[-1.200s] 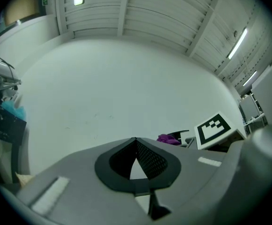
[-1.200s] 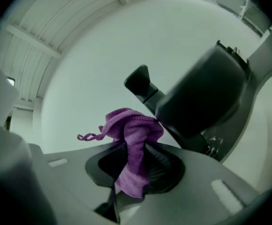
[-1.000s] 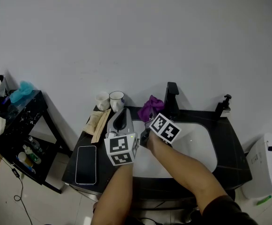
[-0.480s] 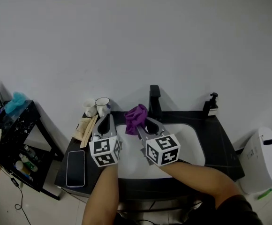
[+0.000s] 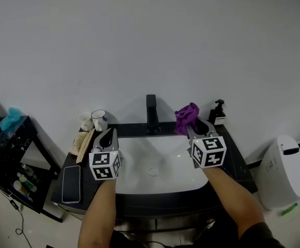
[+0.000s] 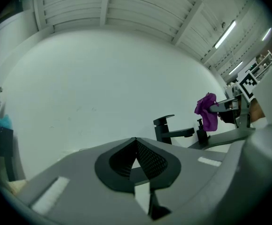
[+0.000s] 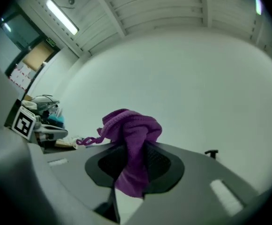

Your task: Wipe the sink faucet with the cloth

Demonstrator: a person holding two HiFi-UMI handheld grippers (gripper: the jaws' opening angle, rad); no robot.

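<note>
Right of the black faucet, the right tool clamps a purple cloth; left of it, the left tool has its jaws together, empty.

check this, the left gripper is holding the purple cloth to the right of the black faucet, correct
Wrong gripper: the right gripper holds the purple cloth, pinched between its jaws in the right gripper view. The left gripper is shut on nothing. The cloth is indeed right of the black faucet.

Purple cloth, black faucet, white sink
</note>
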